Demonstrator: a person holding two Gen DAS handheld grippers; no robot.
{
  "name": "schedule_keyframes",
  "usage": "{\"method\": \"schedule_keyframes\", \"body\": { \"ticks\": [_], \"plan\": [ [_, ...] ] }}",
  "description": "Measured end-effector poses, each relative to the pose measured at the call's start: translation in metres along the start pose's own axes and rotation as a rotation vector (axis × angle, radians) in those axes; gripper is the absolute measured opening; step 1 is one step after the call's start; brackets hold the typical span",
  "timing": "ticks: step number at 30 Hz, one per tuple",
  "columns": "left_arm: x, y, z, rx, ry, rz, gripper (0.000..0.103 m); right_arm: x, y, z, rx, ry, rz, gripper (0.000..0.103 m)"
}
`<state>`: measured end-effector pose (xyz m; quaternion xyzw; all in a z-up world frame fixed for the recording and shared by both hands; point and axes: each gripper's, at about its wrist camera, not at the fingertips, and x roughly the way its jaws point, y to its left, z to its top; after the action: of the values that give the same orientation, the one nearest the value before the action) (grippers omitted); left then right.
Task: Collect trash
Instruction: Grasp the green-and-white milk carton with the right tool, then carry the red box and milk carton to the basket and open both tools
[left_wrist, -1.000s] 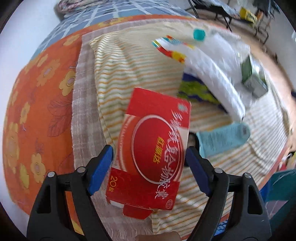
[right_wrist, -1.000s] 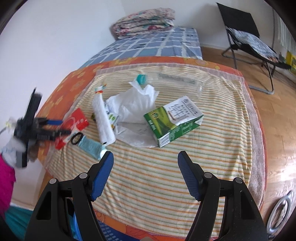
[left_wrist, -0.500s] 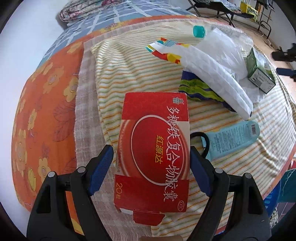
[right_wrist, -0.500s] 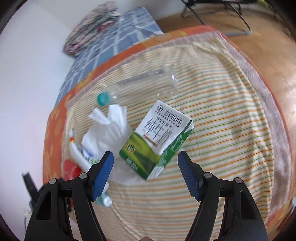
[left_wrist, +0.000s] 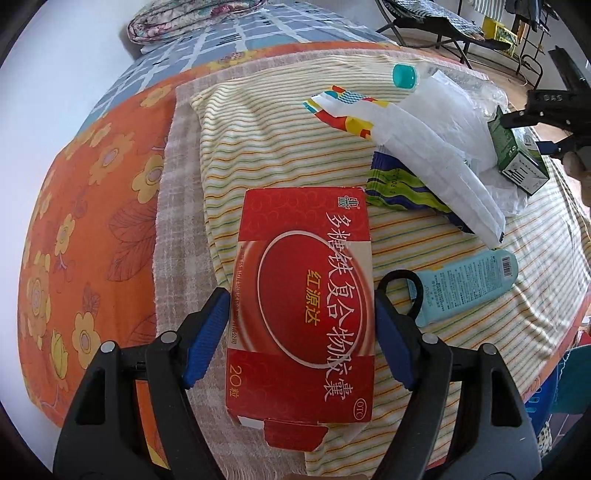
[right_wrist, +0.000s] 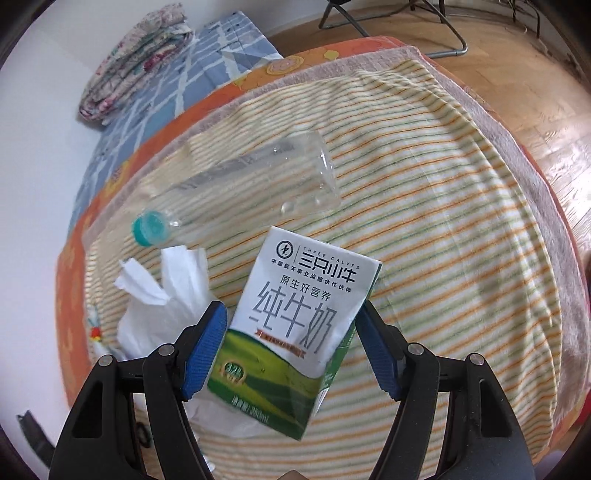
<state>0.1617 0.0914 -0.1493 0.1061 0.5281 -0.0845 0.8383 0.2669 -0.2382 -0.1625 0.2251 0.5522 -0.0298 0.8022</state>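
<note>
Glossy red cardboard box (left_wrist: 301, 306); smooth printed milk carton (right_wrist: 295, 328); clear plastic bottle (right_wrist: 251, 177); soft striped cloth (right_wrist: 443, 221), crumpled white tissue (right_wrist: 162, 306); glossy wooden floor (right_wrist: 535, 92)

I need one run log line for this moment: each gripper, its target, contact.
left gripper: closing around red box, pads at its sides | right gripper: open, straddling milk carton | both items on striped cloth
</note>
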Motion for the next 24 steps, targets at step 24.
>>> {"method": "schedule_keyframes", "body": {
  "ticks": [24],
  "plan": [
    [-0.070, -0.021, -0.005, -0.006, -0.108, 0.014, 0.078, -0.053, -0.004, -0.022, -0.281, -0.119, 0.038, 0.057]
  ]
}}
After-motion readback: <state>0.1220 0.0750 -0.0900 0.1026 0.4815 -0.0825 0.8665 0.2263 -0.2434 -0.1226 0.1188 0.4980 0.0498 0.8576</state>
